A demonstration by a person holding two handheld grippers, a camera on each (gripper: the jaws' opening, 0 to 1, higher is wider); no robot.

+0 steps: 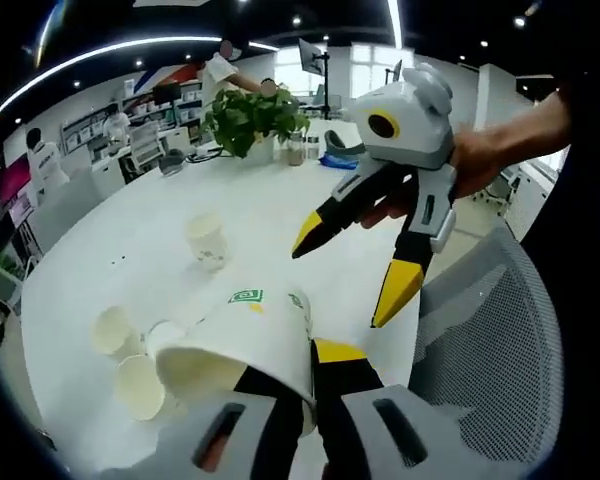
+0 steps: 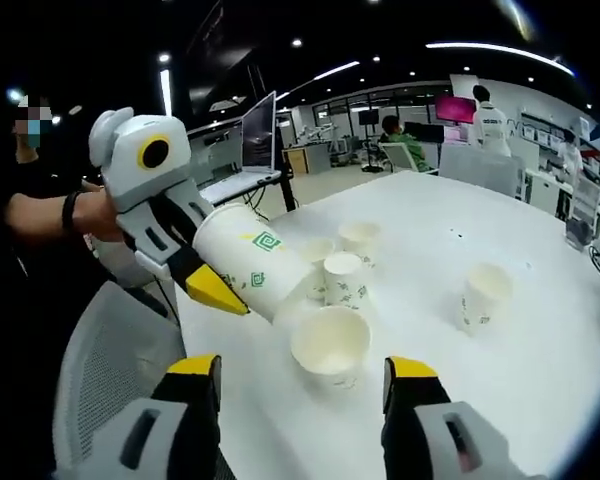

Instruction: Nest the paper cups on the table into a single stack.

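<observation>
1. Left gripper view: the left gripper (image 1: 310,385) has its black, yellow-tipped jaws clamped on the rim of a white paper cup with a green square logo (image 1: 245,335). The cup is held on its side above the white round table (image 1: 130,250), mouth toward the camera.
2. Same view: three more white paper cups sit on the table at lower left: two open mouths (image 1: 110,330) (image 1: 140,385) and a third partly behind the held cup. A lone upright paper cup with a leaf print (image 1: 207,240) stands further off, apart from the group.
3. Same view: the right gripper (image 1: 360,270) hangs above the table edge in a person's hand (image 1: 480,160), jaws spread wide, nothing between them. A green potted plant (image 1: 252,118) stands at the far side; a grey mesh chair back (image 1: 500,340) is at right.
4. Right gripper view: the gripper's own jaws stand wide apart and empty at the bottom. The left gripper holds the logo cup tilted over the cluster; the nearest cup stands mouth-up between the jaws' line, on the table. The lone cup is well apart to the right.
</observation>
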